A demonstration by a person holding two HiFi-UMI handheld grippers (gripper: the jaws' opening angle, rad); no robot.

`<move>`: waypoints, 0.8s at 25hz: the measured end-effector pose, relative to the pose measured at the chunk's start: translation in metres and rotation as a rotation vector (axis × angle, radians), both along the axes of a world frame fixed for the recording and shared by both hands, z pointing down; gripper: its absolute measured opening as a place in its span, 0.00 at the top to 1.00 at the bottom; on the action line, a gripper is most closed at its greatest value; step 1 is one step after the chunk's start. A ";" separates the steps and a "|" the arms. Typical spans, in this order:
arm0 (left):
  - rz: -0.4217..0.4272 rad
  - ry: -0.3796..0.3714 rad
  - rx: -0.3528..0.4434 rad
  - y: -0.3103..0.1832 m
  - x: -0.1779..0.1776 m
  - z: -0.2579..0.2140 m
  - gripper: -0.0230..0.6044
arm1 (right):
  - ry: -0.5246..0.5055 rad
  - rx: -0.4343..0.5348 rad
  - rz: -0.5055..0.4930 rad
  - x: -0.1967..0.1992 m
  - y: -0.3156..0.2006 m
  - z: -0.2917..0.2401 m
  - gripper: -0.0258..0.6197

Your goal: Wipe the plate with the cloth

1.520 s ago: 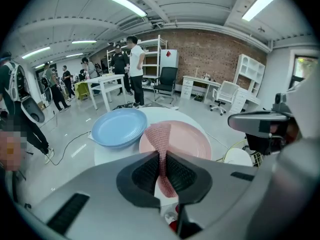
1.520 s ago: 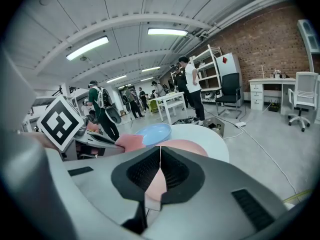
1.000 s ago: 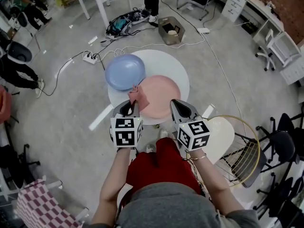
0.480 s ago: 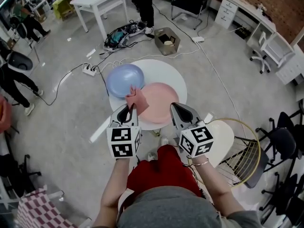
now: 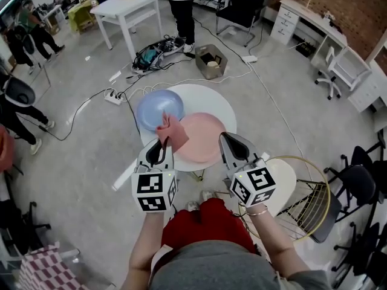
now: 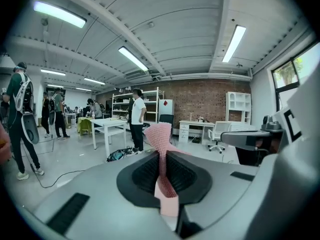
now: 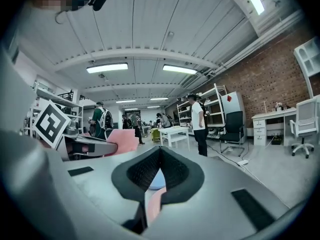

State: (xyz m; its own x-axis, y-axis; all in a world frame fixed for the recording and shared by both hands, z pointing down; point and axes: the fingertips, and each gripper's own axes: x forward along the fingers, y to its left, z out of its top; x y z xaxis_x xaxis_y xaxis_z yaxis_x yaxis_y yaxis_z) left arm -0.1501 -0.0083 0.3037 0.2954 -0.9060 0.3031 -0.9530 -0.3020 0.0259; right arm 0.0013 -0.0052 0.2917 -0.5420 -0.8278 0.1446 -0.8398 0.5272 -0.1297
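Note:
A pink plate (image 5: 204,139) and a blue plate (image 5: 159,108) lie side by side on a round white table (image 5: 211,96). My left gripper (image 5: 161,150) hangs over the table's near left edge, shut on a pink cloth (image 5: 172,130) that sticks up from its jaws. In the left gripper view the cloth (image 6: 159,136) is pinched between the dark pads (image 6: 145,171). My right gripper (image 5: 230,141) is shut and empty, over the near right rim of the pink plate. Below its closed jaws in the right gripper view (image 7: 159,151) show the blue plate (image 7: 156,180) and the pink plate (image 7: 154,203).
A cardboard box (image 5: 211,58), a bag (image 5: 151,57) and a power strip with cables (image 5: 114,97) lie on the floor beyond the table. A person (image 5: 181,5) stands by a white table (image 5: 127,5). A wire-framed stool (image 5: 287,180) is at my right.
The head view has shifted and the round table now sits lower in the picture. The left gripper still holds the cloth, now slightly more upright. The right gripper has stayed shut.

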 end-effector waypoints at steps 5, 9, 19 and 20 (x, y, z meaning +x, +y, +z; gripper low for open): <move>0.001 -0.016 0.041 0.004 -0.003 -0.013 0.91 | -0.008 0.040 0.029 0.005 -0.003 -0.012 0.92; -0.001 -0.011 0.065 0.004 -0.007 -0.021 0.91 | -0.005 0.062 0.043 0.004 -0.005 -0.019 0.92; -0.003 -0.008 0.099 0.010 -0.005 -0.031 0.91 | 0.012 0.104 0.046 0.006 -0.003 -0.027 0.92; -0.006 -0.007 0.101 0.010 -0.006 -0.031 0.91 | 0.012 0.105 0.050 0.006 -0.003 -0.027 0.92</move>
